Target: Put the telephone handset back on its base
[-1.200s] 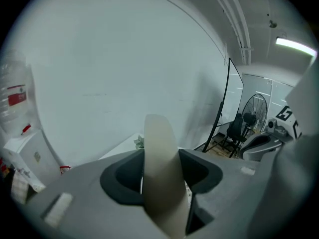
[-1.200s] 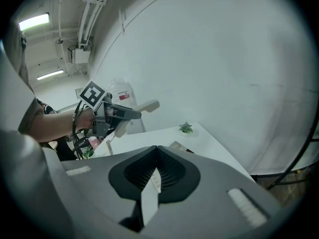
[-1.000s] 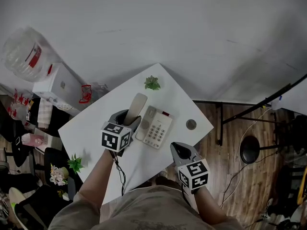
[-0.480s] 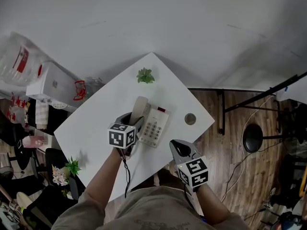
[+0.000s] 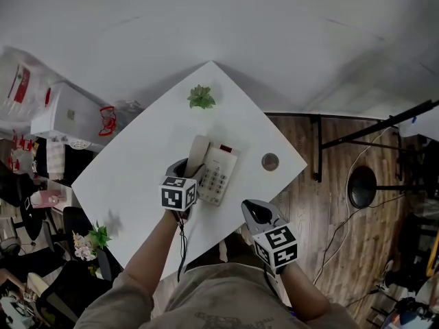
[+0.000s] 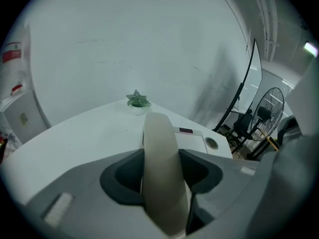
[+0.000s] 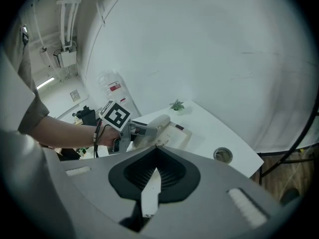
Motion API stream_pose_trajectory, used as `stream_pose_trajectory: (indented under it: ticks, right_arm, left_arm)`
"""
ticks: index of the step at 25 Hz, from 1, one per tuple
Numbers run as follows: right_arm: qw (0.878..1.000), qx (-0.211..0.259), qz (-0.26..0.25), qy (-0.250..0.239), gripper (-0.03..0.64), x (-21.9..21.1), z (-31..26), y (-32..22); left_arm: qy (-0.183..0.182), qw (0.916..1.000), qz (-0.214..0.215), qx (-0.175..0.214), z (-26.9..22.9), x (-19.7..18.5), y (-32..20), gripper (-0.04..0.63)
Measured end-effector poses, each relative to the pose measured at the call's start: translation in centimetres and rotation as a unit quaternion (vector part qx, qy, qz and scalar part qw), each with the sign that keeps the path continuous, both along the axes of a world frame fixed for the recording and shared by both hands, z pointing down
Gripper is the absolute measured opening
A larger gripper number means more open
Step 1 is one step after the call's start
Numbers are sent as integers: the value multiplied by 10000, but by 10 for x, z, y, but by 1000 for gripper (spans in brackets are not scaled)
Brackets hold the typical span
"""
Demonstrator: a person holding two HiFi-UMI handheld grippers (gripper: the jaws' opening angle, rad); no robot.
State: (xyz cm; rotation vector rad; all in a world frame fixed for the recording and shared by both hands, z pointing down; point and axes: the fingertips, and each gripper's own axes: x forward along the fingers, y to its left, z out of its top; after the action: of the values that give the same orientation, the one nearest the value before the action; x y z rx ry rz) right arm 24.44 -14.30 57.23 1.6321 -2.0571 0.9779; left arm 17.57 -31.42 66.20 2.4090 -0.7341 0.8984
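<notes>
Handset point(image 6: 159, 158) — clamped in left gripper point(image 5: 188, 173) jaws, held at base's point(image 5: 221, 175) left side, table point(image 5: 130, 177) centre. Right gripper point(image 5: 255, 213) — jaws pressed together, empty, beyond table's near edge.

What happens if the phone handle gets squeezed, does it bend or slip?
The handset is probably stiff: it shows no bend between the left gripper's shut jaws. Its smooth rounded back could slip in a loose grip. One gripper holds it alone, so it is likely light.
</notes>
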Motion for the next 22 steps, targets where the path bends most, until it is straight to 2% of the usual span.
stream_pose_trajectory:
  ticks: [5,12,20,22]
  right_arm:
    - [9999,-95,-6,-56,28,0,9,5]
    - [9998,-145,20,-127,29,-6,16,9]
    - [9998,-160,19,-123,28,-15,18,10]
    - [9998,-134,22,-111,28,-16,16,10]
  left_arm:
    - [-156,9999,9,53,13,0,2,216]
    - [-468,9977,408,284,20,-7,6,218]
    - [-364,9985,303,260,25,-8,3,219]
    - [-539,9960,506,497,27,-9,4,226]
